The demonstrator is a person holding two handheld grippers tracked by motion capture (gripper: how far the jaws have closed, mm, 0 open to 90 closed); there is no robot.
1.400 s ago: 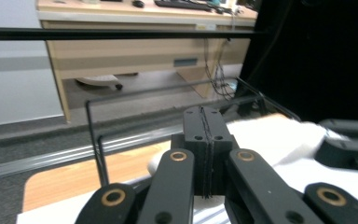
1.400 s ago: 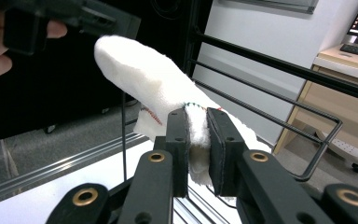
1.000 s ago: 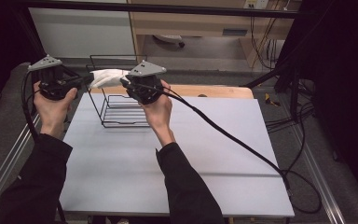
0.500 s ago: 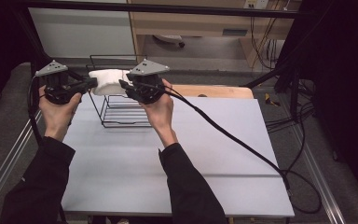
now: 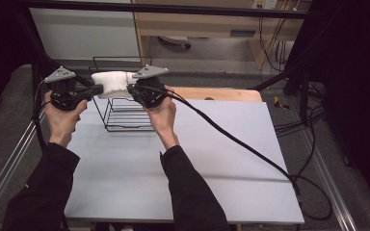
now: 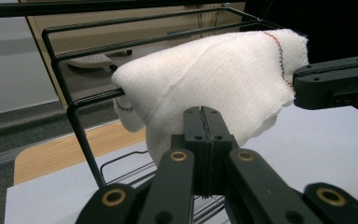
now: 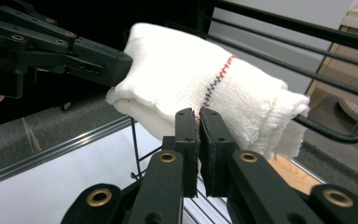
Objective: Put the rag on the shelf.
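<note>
Both hands have moved a little toward the left side of the counter (image 5: pixel 212 159) since the earlier frame, and the right gripper (image 5: pixel 131 90) has just been closing its jaws on one end of the white cloth (image 5: pixel 110 83). Now the left gripper (image 5: pixel 97 89) pinches the other end, and the cloth hangs between them above the black wire rack (image 5: pixel 125 115).

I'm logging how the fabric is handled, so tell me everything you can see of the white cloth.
The white cloth is a folded woven towel, gauzy in texture, with a red-and-blue stitched line near one edge. It is held up over the top rail of the black wire rack, stretched between the left gripper and the right gripper, each with its jaws pinching an edge.
</note>
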